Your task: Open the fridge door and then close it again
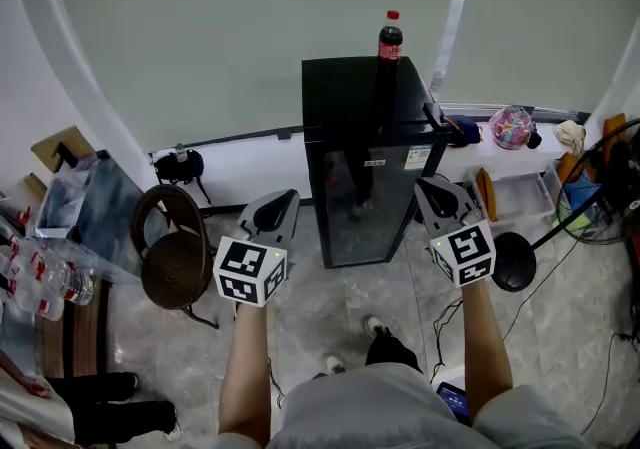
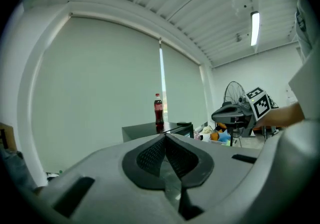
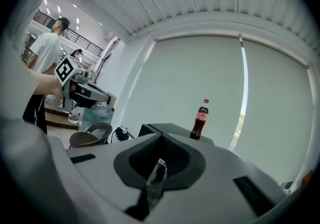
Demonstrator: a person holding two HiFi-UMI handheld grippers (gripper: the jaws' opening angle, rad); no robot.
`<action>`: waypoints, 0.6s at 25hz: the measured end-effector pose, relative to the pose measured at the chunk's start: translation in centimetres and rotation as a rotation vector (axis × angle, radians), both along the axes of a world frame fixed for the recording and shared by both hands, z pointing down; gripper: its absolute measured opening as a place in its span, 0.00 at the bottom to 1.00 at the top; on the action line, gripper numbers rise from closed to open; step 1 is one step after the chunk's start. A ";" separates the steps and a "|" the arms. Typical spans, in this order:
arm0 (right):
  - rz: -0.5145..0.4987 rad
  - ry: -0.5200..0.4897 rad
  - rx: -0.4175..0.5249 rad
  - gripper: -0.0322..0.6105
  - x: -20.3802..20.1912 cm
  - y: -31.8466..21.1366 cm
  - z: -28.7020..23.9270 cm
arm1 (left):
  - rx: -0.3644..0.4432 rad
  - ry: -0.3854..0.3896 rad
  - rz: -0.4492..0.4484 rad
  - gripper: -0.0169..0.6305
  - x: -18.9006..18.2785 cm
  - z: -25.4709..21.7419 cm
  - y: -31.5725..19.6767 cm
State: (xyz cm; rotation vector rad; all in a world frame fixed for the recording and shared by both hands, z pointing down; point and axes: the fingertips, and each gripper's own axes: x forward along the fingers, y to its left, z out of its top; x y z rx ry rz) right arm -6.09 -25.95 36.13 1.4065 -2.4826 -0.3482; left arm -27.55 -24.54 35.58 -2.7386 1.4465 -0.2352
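The fridge (image 1: 365, 177) was seen with its door closed and a bottle (image 1: 389, 37) on its top. The left gripper (image 1: 279, 203) was held before its left side, the right gripper (image 1: 433, 189) before its right side. Neither touched it, and both were pressed together on nothing.

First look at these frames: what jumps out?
A black fridge stands dead centre in the head view, door shut, with a cola bottle upright on its top. In front of it and clear of it, the left tool and right tool are held up side by side, both shut and empty.
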 end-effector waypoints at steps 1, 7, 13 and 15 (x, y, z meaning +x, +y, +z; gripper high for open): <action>0.002 -0.007 0.006 0.05 0.0 0.7 -0.3 | 0.010 -0.003 0.003 0.04 -0.1 -0.2 0.5; 0.012 -0.033 0.031 0.05 0.0 3.7 -1.8 | 0.062 -0.043 0.013 0.04 -0.3 -1.2 3.0; -0.004 -0.023 0.043 0.05 -0.7 5.3 -2.1 | 0.097 -0.064 0.034 0.04 0.1 -2.0 4.5; -0.013 -0.023 0.043 0.05 -1.0 5.3 -2.1 | 0.099 -0.066 0.037 0.04 0.2 -2.1 4.6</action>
